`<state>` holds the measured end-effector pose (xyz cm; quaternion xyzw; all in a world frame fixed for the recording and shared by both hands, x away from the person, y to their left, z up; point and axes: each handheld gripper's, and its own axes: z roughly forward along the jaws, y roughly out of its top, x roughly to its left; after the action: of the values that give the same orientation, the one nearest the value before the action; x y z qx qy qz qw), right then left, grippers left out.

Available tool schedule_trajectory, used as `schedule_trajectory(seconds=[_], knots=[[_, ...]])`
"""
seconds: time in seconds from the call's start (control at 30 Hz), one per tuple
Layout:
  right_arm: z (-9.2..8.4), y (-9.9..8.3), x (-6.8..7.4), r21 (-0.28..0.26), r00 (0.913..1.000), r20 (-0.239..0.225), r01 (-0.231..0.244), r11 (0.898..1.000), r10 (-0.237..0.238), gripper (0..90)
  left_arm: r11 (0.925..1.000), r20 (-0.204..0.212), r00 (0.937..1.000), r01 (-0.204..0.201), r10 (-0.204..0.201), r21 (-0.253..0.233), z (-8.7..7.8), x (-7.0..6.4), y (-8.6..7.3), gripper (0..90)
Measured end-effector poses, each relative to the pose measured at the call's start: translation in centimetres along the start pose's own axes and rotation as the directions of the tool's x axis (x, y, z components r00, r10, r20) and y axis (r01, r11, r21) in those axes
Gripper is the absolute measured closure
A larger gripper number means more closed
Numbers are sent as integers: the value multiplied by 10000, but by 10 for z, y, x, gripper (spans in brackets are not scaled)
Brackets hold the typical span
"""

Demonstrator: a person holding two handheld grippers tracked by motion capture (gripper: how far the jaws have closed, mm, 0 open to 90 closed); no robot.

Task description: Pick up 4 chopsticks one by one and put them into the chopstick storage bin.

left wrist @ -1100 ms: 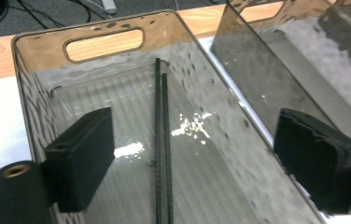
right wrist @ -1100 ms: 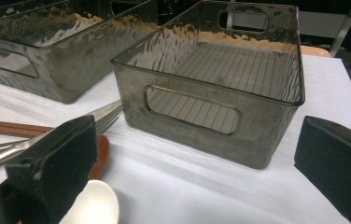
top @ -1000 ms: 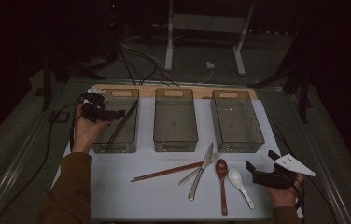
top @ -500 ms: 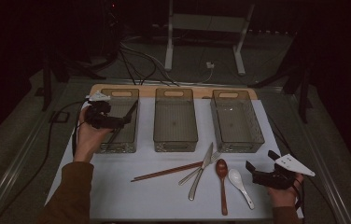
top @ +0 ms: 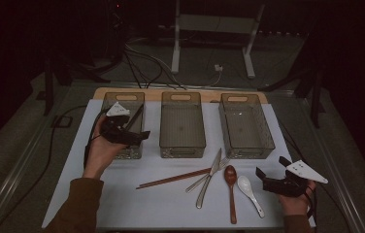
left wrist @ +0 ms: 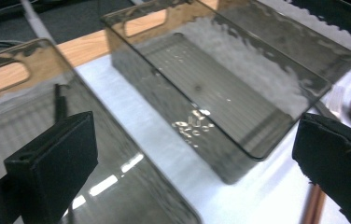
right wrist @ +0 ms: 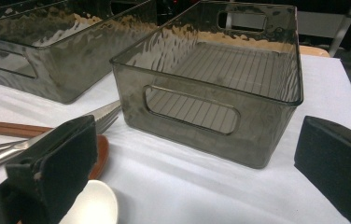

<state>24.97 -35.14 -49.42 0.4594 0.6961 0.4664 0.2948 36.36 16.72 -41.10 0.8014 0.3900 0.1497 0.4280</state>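
At left of the high view, left gripper [top: 144,135] hovers over the left bin [top: 107,104], jaws spread, empty. Mid-frame below the bins lie chopsticks [top: 173,178], knife [top: 209,177], fork [top: 205,177], brown spoon [top: 230,187], white spoon [top: 248,189]. Lower right, right gripper [top: 272,172] sits just beside the white spoon, jaws spread.

A table [top: 74,194] is covered by a white sheet, with a wooden board [top: 209,95] seen at its far edge. Three smoky clear bins [top: 182,121] are lined up side by side across the sheet. Nearer the front, chopsticks [top: 173,178], a knife [top: 208,178], a fork [top: 207,177], a brown spoon [top: 230,189] and a white spoon [top: 248,190] are laid close together.
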Motion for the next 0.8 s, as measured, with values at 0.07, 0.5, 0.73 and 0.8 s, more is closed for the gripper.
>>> schedule_trajectory(seconds=[0.07,0.5,0.73,0.8], knots=[[0,0,0,-7,10000,-1,12,10000,-12,0,10000,169,9999,-8,9,-56,0,-4,0,13],[0,0,0,-15,10000,0,25,10000,-25,0,9986,719,9962,-497,484,169,11,-31,-8,13],[0,0,0,-13,10000,-10,14,10000,-14,0,9949,1038,9907,-928,882,407,21,-49,-13,13],[0,0,0,-12,10000,-18,14,10000,-14,0,9935,1096,9894,-1015,954,513,23,-53,-15,13]])
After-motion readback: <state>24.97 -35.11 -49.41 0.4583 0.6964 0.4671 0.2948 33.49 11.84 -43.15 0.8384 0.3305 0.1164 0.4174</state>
